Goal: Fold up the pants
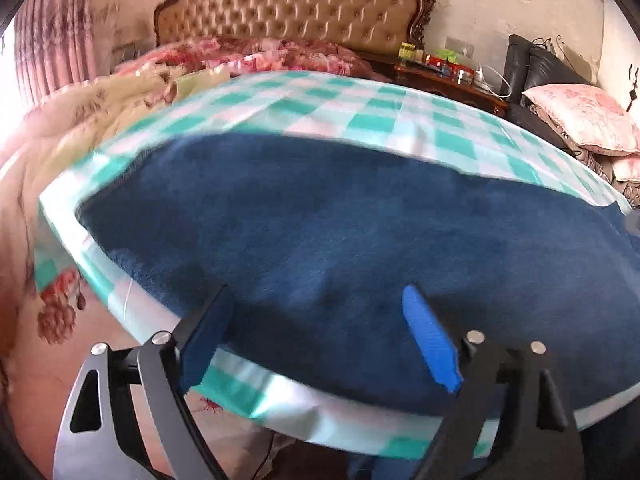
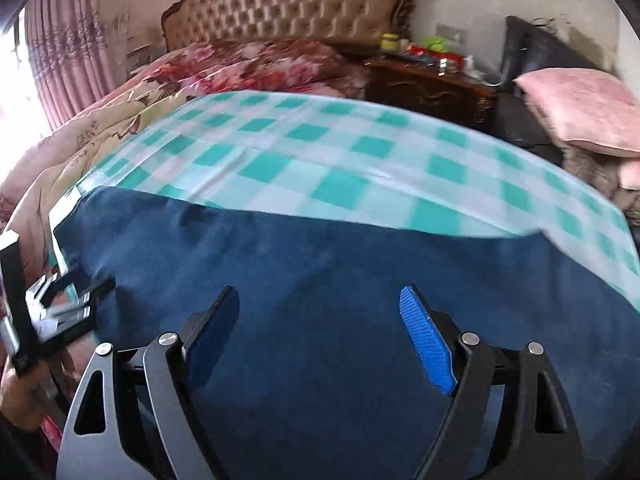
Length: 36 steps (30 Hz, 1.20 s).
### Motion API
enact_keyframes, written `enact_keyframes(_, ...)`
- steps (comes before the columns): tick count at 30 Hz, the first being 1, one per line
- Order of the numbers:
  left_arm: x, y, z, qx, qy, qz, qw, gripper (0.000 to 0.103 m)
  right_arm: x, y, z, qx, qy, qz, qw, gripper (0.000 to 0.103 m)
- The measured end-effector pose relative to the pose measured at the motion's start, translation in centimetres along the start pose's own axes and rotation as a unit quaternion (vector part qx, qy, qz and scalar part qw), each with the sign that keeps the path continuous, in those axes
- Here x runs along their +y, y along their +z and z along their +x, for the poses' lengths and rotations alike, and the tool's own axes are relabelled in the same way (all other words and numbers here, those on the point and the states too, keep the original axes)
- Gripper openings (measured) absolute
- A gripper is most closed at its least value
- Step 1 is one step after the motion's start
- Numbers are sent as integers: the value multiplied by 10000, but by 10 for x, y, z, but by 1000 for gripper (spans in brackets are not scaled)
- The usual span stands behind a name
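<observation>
Dark blue fleecy pants (image 1: 320,220) lie flat on a green-and-white checked cloth (image 1: 360,120) that covers the near part of a bed. In the left wrist view my left gripper (image 1: 316,296) hovers over the pants near the cloth's front edge, jaws wide apart with nothing between the blue pads. The right wrist view shows my right gripper (image 2: 318,294) over the pants (image 2: 320,256) as well, also open and empty. At that view's left edge, the left gripper's black body (image 2: 36,320) sits in a hand (image 2: 16,392) by the pants' left end.
A tufted brown headboard (image 1: 296,0) stands at the back with floral quilts (image 1: 248,56) piled before it. To the right are a dark nightstand (image 2: 432,88) with bottles, a black sofa (image 2: 532,52) and a pink pillow (image 2: 580,108). Pink curtains (image 2: 68,52) hang at the left.
</observation>
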<state>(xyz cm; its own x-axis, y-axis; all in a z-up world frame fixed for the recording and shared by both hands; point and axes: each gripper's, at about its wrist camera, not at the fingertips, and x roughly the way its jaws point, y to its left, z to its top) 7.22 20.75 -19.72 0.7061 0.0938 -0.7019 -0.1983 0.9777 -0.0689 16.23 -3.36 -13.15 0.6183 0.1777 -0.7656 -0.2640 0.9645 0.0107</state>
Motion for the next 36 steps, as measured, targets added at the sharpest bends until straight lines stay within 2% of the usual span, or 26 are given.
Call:
enact_keyframes(4,2,-1,-4,15,-22,177,9998,89,5,13,43,246,7,266,9993,85)
enact_keyframes(5,2,0,-4,16,60,215,9997,89,7,15,57,366,-37,150,9992,85)
enact_keyframes(6,4,0,-6,-24,292,210,9994,89,9,16,69,473,-175,-26,9987,85)
enact_keyframes(8,14,3,-9,-73,401,69,9991,86,12,13,80,582,-384,-252,9972,86)
enact_keyframes(10,28,14,-12,-158,393,-71,9991,69,12,12,79,477,-430,-249,9976,87)
enact_keyframes(16,55,65,-5,-313,418,93,9986,50,12,13,82,581,-459,-173,9971,87)
enact_keyframes(19,45,90,14,-107,79,613,9980,48,12,12,82,585,-500,-94,9970,87)
enact_keyframes(21,33,98,38,248,-91,1030,9943,48,12,11,81,570,-514,-67,9970,87)
enact_keyframes(22,30,99,51,424,4,1180,9921,47,12,11,81,567,-514,-74,9970,87)
enact_keyframes(23,32,102,66,577,437,1377,9878,47,13,11,81,578,-512,-91,9970,87)
enact_keyframes(24,37,105,69,562,658,1365,9868,48,13,12,81,591,-509,-105,9969,87)
enact_keyframes(26,60,115,61,344,968,771,9917,48,13,12,82,602,-500,-126,9969,87)
enact_keyframes(27,79,120,48,159,944,324,9949,48,13,12,82,599,-500,-132,9969,87)
enact_keyframes(29,116,120,23,-91,752,-486,9959,50,13,12,82,597,-507,-136,9968,87)
enact_keyframes(30,148,111,6,-170,552,-1162,9915,50,13,12,82,602,-502,-143,9968,87)
enact_keyframes(31,163,103,-4,-218,476,-1480,9876,48,13,13,82,612,-506,-155,9967,87)
enact_keyframes(32,186,85,-21,-338,280,-1997,9789,47,13,14,82,651,-512,-139,9965,87)
enact_keyframes(34,203,63,-36,-391,-80,-2394,9701,40,14,16,81,693,-563,-96,9960,86)
enact_keyframes(36,202,42,-42,-350,-516,-2503,9662,40,22,17,75,567,-486,-126,9971,84)
